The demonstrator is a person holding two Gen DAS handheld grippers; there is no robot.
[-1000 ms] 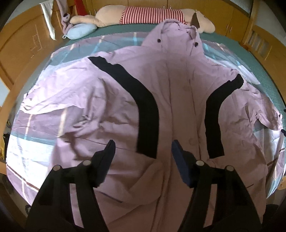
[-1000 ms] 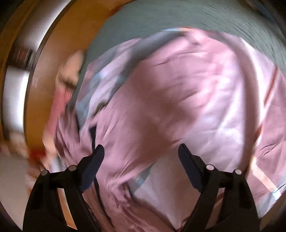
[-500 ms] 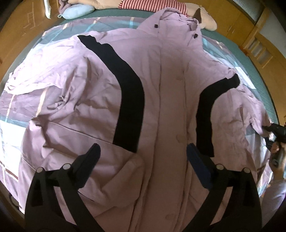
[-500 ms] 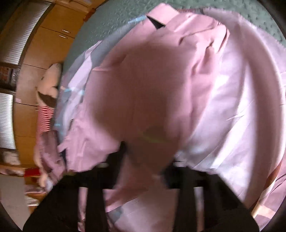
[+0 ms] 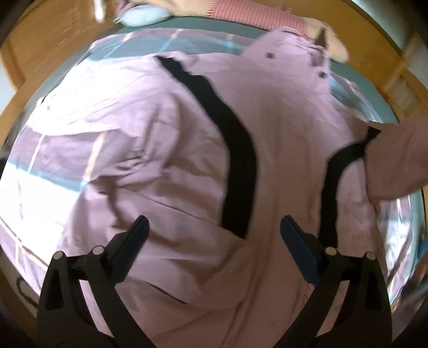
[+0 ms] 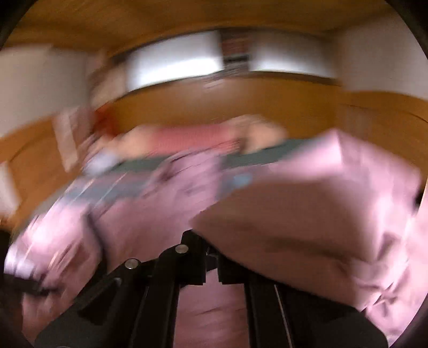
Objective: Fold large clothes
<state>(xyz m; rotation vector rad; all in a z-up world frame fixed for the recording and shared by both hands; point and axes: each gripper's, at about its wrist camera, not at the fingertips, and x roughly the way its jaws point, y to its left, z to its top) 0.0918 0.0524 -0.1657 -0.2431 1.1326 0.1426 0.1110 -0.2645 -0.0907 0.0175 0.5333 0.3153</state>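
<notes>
A large pink coat with two black stripes lies spread front-up on the bed. My left gripper hovers open over its lower front, nothing between the fingers. At the right edge of the left wrist view, the coat's right sleeve is lifted off the bed and swung inward. In the blurred right wrist view, my right gripper has its jaws closed together on that sleeve, which drapes over the fingers and hides the tips.
A pale plaid sheet covers the green bed. A striped plush toy and a light blue pillow lie at the head. Wooden cabinets surround the bed.
My left gripper opened wide and shifted over the coat's front. My right gripper shut on the sleeve cloth, rolled, and swept upward with it, so the sleeve now hangs lifted.
</notes>
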